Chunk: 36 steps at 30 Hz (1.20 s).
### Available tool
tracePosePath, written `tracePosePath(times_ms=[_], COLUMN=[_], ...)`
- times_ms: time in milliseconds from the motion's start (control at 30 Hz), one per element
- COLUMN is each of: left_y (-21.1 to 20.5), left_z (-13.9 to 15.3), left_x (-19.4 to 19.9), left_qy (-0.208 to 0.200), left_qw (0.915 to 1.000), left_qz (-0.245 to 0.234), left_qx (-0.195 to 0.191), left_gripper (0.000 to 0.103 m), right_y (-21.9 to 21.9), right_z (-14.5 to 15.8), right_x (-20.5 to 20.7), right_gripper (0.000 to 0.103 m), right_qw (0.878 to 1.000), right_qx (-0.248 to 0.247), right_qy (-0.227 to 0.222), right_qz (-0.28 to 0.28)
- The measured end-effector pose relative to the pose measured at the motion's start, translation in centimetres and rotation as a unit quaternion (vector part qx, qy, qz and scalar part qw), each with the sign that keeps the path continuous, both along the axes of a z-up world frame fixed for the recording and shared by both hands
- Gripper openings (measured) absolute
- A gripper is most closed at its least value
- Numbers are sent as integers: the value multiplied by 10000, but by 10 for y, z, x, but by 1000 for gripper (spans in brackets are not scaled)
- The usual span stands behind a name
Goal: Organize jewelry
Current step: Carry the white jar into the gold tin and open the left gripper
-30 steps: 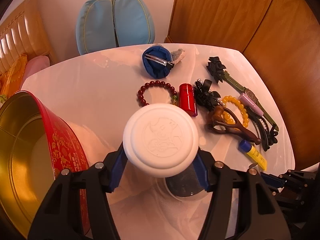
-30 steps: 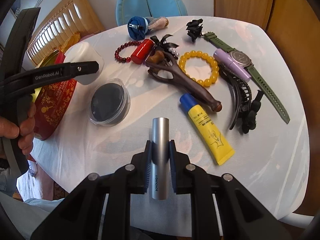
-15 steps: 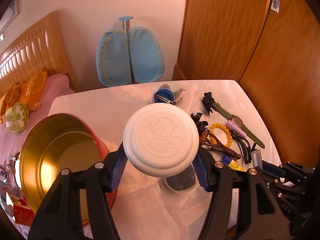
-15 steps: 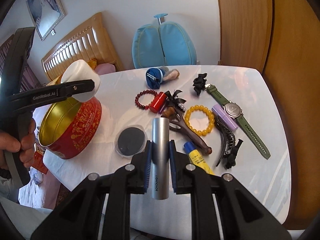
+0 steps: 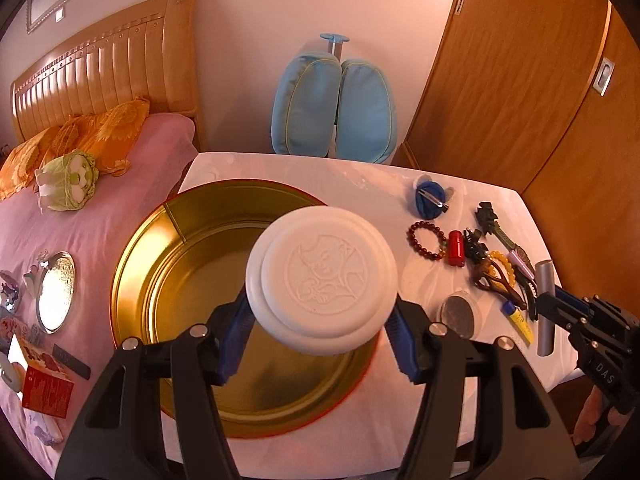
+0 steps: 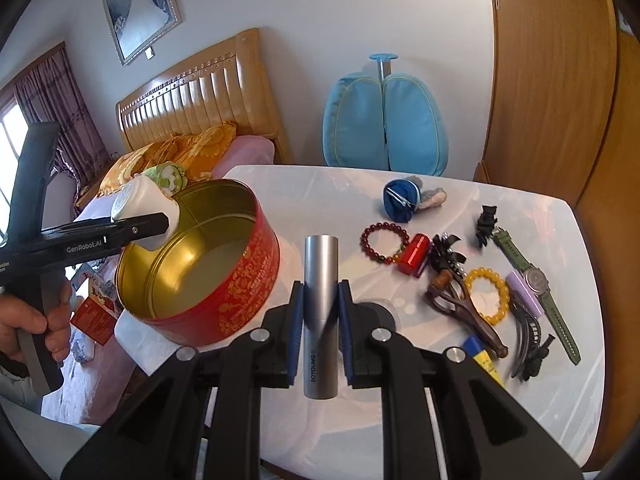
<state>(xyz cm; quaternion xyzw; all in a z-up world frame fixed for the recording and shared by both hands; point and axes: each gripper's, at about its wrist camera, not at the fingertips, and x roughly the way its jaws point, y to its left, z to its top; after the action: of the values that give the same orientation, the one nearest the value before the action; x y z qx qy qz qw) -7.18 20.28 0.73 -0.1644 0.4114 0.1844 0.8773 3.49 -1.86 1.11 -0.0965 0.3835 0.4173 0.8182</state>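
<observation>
Surface: white table (image 6: 460, 360), lower right of the right wrist view, in a bedroom. Wooden headboard (image 6: 192, 108) and pink bed (image 5: 100, 200) at left; blue cushioned chair (image 6: 386, 120) at the table's far edge; wooden wardrobe doors (image 5: 520, 80) at right.

Right wrist view only: framed picture (image 6: 140, 4) on the wall, upper left; purple curtains (image 6: 52, 96); a hand (image 6: 24, 328) gripping the left gripper's handle.

Left wrist view only: round mirror (image 5: 56, 292) and small red box (image 5: 48, 392) on the bed, lower left.

Containers: red tin (image 6: 224, 280), gold inside, open, nothing visible within. Clear lidded dish (image 5: 460, 314) with dark contents, right of the tin.

Left gripper (image 5: 320, 320): fingers clamped on a white round jar (image 5: 322, 278), held above the tin.

Right gripper (image 6: 320, 320): fingers clamped on a silver tube (image 6: 320, 312), above the table's near edge.

Loose on the table, right side: dark red bead bracelet (image 6: 384, 242), yellow bead bracelet (image 6: 488, 296), green watch (image 6: 536, 288), red cylinder (image 6: 414, 256), blue hair clip (image 6: 400, 200), black bow (image 6: 486, 220), black claw clip (image 6: 528, 344), yellow tube (image 5: 518, 320), wooden slingshot (image 6: 460, 312).
</observation>
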Motion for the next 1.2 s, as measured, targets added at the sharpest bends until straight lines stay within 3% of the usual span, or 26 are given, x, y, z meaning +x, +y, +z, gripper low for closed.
tracePosePath(times_ms=[167,300,500,633,867,1067,1200], left_y=[71,99,115,120,120,121,122], left_z=[-18,-44,-85,-104,-126,-126,-112], left_x=[10,25,46,58,76,83,78], left_qy=[250,676,1271,1626,2127,2087,1797], left_qw=[9982,9921,9835,9790,9711,9730,9791], left_qz=[-533,-1026,-1123,-929,-886,-868,-851], left_qx=[-146,-241,-623,-802,-616,-471,-427], left_gripper=[60,60,60,60,60,60,63], right_y=[73,129,167,171,164,161,158], right_z=[7,0,-12,-20,-32,-29,-28], right_x=[-15,-33,-31,-18,-12,-15,-17], right_gripper=[18,18,18,18,18,18,18], right_qw=[9995,9994,9984,9980,9971,9973,9975], right_qx=[53,-164,-483,-432,-354,-381,-410], right_qy=[156,246,229,362,561,526,502], right_qz=[-279,-153,165,292,362,341,289])
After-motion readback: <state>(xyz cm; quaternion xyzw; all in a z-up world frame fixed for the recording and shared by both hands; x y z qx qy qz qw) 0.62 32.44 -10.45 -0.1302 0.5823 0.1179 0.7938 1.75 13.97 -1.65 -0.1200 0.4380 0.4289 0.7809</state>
